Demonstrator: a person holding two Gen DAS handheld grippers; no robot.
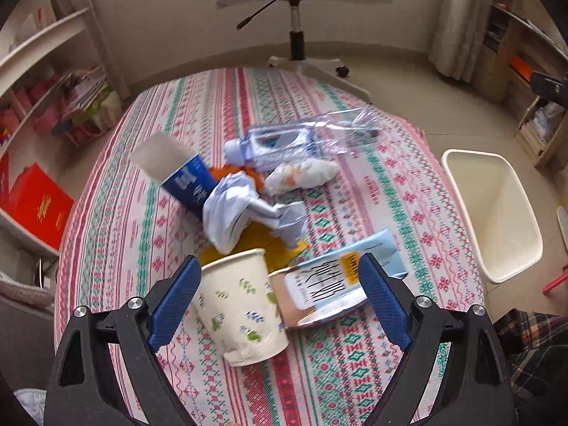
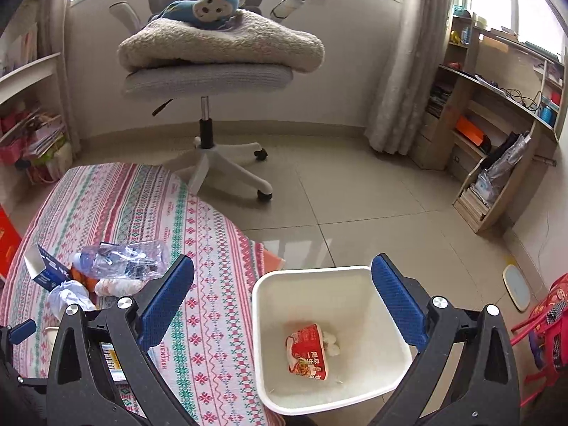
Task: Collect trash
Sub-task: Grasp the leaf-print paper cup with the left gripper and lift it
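The job was partly done. In the white bin [image 2: 330, 337] on the floor beside the counter [image 2: 213, 284] lay a red noodle wrapper [image 2: 307, 349] and a white wad [image 2: 331, 346], touching each other at the bottom. Most of the trash was still on the patterned cloth.

The left tongs [image 1: 280, 269] stood wide apart and gripped nothing. A paper cup [image 1: 241, 305], tipped on its side, lay between the pads, with its rim near the left one, though no pad pressed on it. A flat pale-blue packet [image 1: 333, 280] lay just beside the cup, under the right pad. Farther off sat a heap: crumpled white paper [image 1: 245, 209] on a yellow sheet [image 1: 280, 252], a blue box [image 1: 184, 177] with its flap open, a crushed clear bottle [image 1: 284, 142] and a stained tissue [image 1: 301, 174].

The right tongs [image 2: 284, 277] were also spread and empty, hanging over the near corner of the bin, with the counter's edge under the left pad.

Going by this, the cup looked like the next piece to go, and it should crush easily if squeezed hard. About six items were left, all of them well apart from the bin.
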